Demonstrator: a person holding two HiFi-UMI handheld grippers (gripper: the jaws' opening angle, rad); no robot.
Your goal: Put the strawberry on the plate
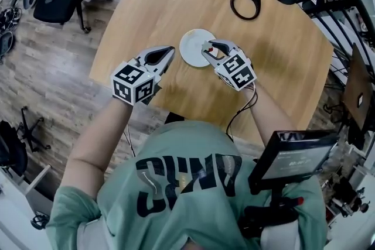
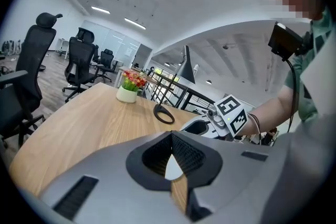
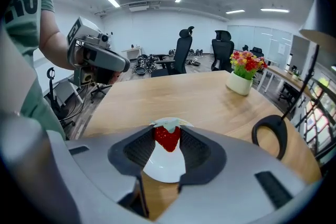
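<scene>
Head view: both grippers were over the table (image 1: 281, 61). The left gripper (image 1: 170, 51) sat just left of the plate (image 1: 190, 51), and the right gripper (image 1: 208, 48) had its tips over the plate's right rim.

Left gripper view: the jaws met at their tips with nothing between them. A bit of white plate showed through the gap behind the tips.

Right gripper view: the jaws stood narrow, clamped on the strawberry (image 3: 167, 139), pale cap up, over the plate. A flower pot (image 3: 240, 84) and a black ring (image 3: 270, 136) stood farther back on the table.
</scene>
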